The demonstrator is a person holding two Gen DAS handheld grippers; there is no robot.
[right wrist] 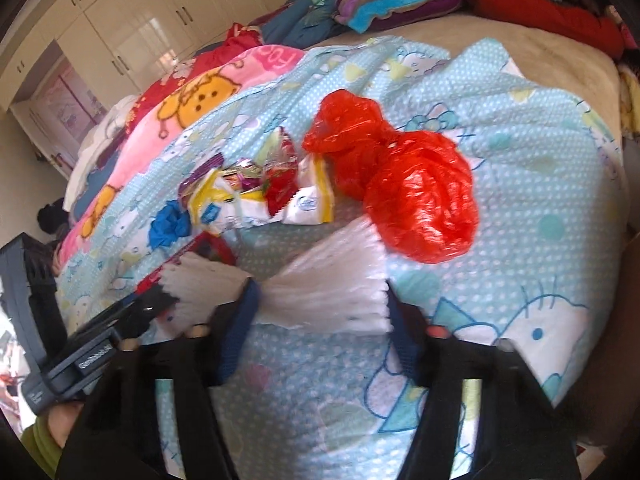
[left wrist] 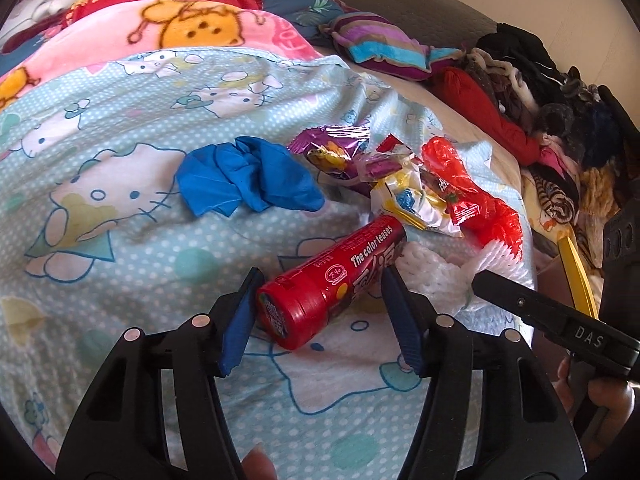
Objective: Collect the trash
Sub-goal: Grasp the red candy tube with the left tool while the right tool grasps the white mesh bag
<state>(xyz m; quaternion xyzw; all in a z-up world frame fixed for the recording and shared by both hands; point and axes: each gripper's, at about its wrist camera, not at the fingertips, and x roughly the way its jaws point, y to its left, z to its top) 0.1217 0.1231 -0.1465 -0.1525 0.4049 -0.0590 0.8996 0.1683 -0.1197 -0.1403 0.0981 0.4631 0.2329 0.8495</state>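
A red snack tube (left wrist: 328, 280) lies on the Hello Kitty blanket (left wrist: 120, 200). My left gripper (left wrist: 320, 300) is open with its jaws either side of the tube's cap end. Behind it lie a crumpled blue glove (left wrist: 248, 178), a purple wrapper (left wrist: 332, 152), a yellow-white wrapper (left wrist: 408, 204), a red plastic bag (left wrist: 472, 192) and white foam netting (left wrist: 436, 276). In the right wrist view my right gripper (right wrist: 320, 312) is open around the white foam netting (right wrist: 320, 284). The red bag (right wrist: 400, 176), wrappers (right wrist: 260, 196), blue glove (right wrist: 170, 224) and part of the tube (right wrist: 208, 246) lie beyond.
A pink cartoon blanket (left wrist: 160, 36) and a striped pillow (left wrist: 380, 44) lie at the back. A pile of dark and red clothes (left wrist: 540, 112) fills the right side. White wardrobes (right wrist: 140, 28) stand at the far left in the right wrist view.
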